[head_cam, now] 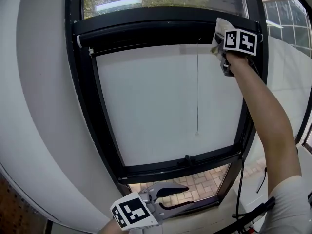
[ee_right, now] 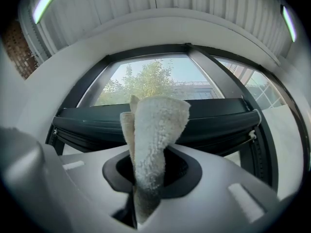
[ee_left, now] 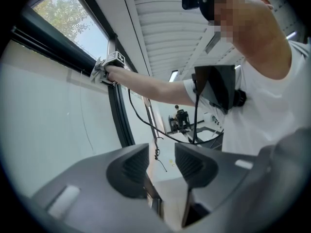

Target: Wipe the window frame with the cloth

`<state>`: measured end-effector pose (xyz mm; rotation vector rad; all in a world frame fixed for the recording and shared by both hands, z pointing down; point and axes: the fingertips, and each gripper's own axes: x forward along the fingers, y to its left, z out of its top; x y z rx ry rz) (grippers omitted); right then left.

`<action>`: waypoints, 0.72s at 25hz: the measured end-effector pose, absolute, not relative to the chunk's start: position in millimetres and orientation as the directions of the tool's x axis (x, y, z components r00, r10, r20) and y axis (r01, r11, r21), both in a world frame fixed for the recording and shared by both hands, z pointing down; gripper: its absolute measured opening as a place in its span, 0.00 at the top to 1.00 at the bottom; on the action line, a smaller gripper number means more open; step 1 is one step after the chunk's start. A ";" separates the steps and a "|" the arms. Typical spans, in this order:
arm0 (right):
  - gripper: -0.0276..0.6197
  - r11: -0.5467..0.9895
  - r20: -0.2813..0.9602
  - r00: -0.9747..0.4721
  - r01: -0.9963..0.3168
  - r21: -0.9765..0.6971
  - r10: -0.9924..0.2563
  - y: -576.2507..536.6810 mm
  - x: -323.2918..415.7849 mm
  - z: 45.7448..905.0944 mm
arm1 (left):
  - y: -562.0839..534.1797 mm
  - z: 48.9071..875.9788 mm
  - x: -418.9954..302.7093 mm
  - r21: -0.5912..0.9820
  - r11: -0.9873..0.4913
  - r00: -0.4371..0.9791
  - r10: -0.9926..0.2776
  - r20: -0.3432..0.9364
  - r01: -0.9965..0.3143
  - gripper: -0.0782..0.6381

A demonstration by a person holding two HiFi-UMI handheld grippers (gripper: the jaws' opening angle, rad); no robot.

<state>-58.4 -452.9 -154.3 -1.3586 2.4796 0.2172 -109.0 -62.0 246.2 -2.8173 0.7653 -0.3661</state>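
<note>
A black window frame (head_cam: 102, 130) surrounds a white roller blind (head_cam: 165, 106). High at the frame's top right, my right gripper (head_cam: 222, 43) is shut on a white terry cloth (head_cam: 219, 30), which touches the frame's dark upper bar (ee_right: 218, 115). In the right gripper view the cloth (ee_right: 153, 140) stands up from between the jaws. My left gripper (head_cam: 168, 199) hangs low under the window's bottom edge, open and holding nothing; in the left gripper view its jaws (ee_left: 160, 165) stand apart. That view also catches the right gripper (ee_left: 109, 67) on the frame.
A thin pull cord (head_cam: 197, 91) hangs down the blind. A curved white wall (head_cam: 44, 121) flanks the window on the left. A black cable (head_cam: 240, 189) runs down by the frame's right side. Brick paving (head_cam: 195, 186) shows through the lower glass.
</note>
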 end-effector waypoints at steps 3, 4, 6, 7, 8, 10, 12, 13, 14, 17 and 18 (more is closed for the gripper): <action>0.85 0.586 -0.335 -0.558 -0.810 0.022 -0.759 -426.7 -104.9 -157.5 | -48.1 246.0 -120.1 -0.253 -0.843 0.830 -0.524 0.190 -0.474 0.63; 0.85 0.600 -0.334 -0.575 -0.799 0.033 -0.747 -418.0 -120.2 -157.8 | -43.0 246.3 -123.7 -0.256 -0.840 0.827 -0.530 0.191 -0.479 0.63; 0.85 0.626 -0.330 -0.605 -0.778 0.053 -0.724 -400.9 -149.6 -157.3 | -32.4 247.9 -131.3 -0.260 -0.831 0.818 -0.543 0.190 -0.491 0.63; 0.85 0.638 -0.328 -0.620 -0.767 0.062 -0.713 -392.9 -163.9 -157.3 | -27.7 249.4 -135.9 -0.261 -0.827 0.813 -0.549 0.192 -0.497 0.63; 0.85 0.650 -0.325 -0.634 -0.756 0.070 -0.702 -385.4 -178.3 -157.5 | -23.7 251.5 -141.0 -0.261 -0.823 0.808 -0.556 0.195 -0.504 0.63; 0.85 0.673 -0.320 -0.661 -0.734 0.090 -0.678 -371.6 -206.6 -158.6 | -17.6 255.6 -152.3 -0.257 -0.815 0.796 -0.571 0.201 -0.520 0.63; 0.85 0.691 -0.314 -0.684 -0.715 0.110 -0.658 -359.1 -232.8 -158.8 | -11.9 256.7 -162.6 -0.254 -0.806 0.786 -0.585 0.199 -0.535 0.63; 0.85 0.698 -0.310 -0.694 -0.706 0.118 -0.649 -352.8 -245.6 -158.7 | -8.7 256.1 -166.9 -0.255 -0.801 0.782 -0.591 0.196 -0.541 0.63; 0.85 0.706 -0.305 -0.704 -0.697 0.127 -0.641 -346.3 -258.7 -159.0 | -5.4 255.0 -170.5 -0.258 -0.796 0.778 -0.597 0.193 -0.547 0.63; 0.85 0.723 -0.292 -0.734 -0.671 0.167 -0.613 -326.2 -296.5 -162.4 | 3.8 251.6 -179.0 -0.268 -0.779 0.764 -0.619 0.183 -0.567 0.63; 0.85 0.728 -0.287 -0.744 -0.661 0.183 -0.603 -319.3 -309.0 -163.4 | 6.4 251.1 -182.1 -0.268 -0.772 0.759 -0.627 0.177 -0.576 0.63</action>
